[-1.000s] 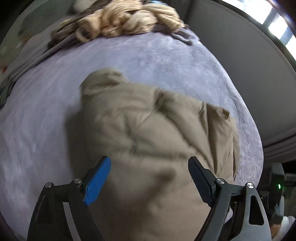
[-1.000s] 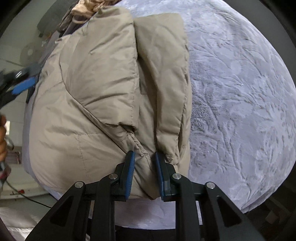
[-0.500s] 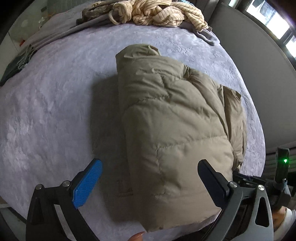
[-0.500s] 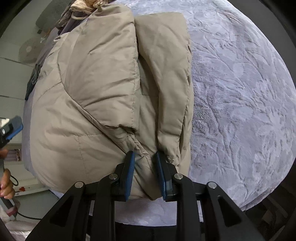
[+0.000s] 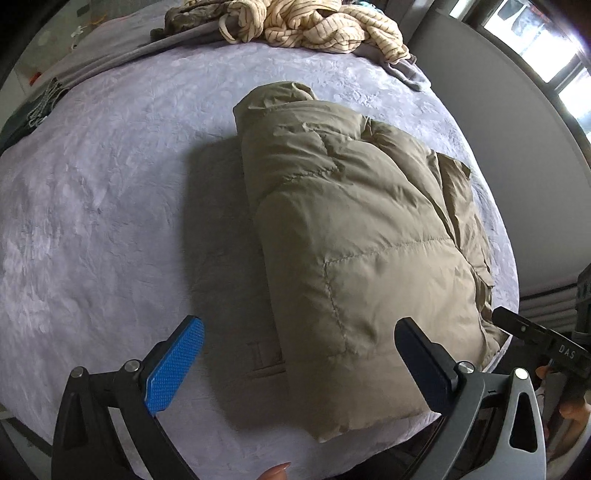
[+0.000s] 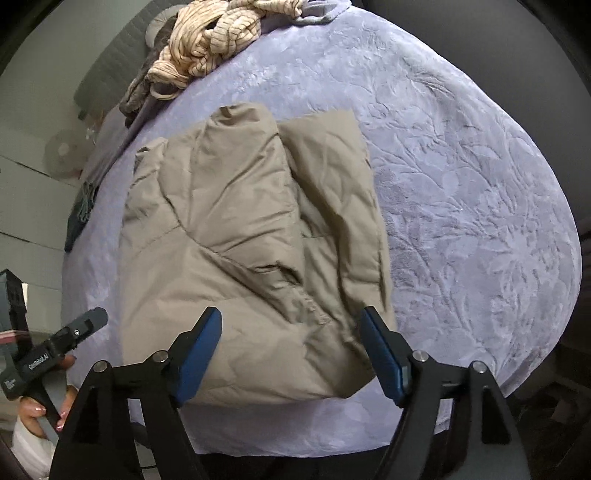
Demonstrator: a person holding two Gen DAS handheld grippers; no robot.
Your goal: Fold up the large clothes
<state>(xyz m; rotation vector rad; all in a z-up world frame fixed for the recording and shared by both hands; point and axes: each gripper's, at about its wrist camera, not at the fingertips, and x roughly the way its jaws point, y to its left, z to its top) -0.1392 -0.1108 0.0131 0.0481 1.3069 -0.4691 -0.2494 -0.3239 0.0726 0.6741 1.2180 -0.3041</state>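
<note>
A beige puffer jacket (image 5: pixel 354 236) lies folded into a thick bundle on the lavender bedspread (image 5: pixel 110 192), near the bed's front edge. It also shows in the right wrist view (image 6: pixel 236 258), with a sleeve folded along its right side. My left gripper (image 5: pixel 299 350) is open and empty, held above the jacket's near left corner. My right gripper (image 6: pixel 291 339) is open and empty, just above the jacket's near edge. The left gripper's body shows at the left of the right wrist view (image 6: pixel 55 350).
A heap of cream striped clothing (image 5: pixel 310 22) and grey garments (image 5: pixel 122 51) lies at the far side of the bed; it also shows in the right wrist view (image 6: pixel 210 40). A grey wall (image 5: pixel 509 122) runs along the right. The bed's front edge drops off just below the grippers.
My right gripper has opened, let go of the jacket's edge and pulled back. My left gripper has drawn back and to the left from over the jacket, staying open.
</note>
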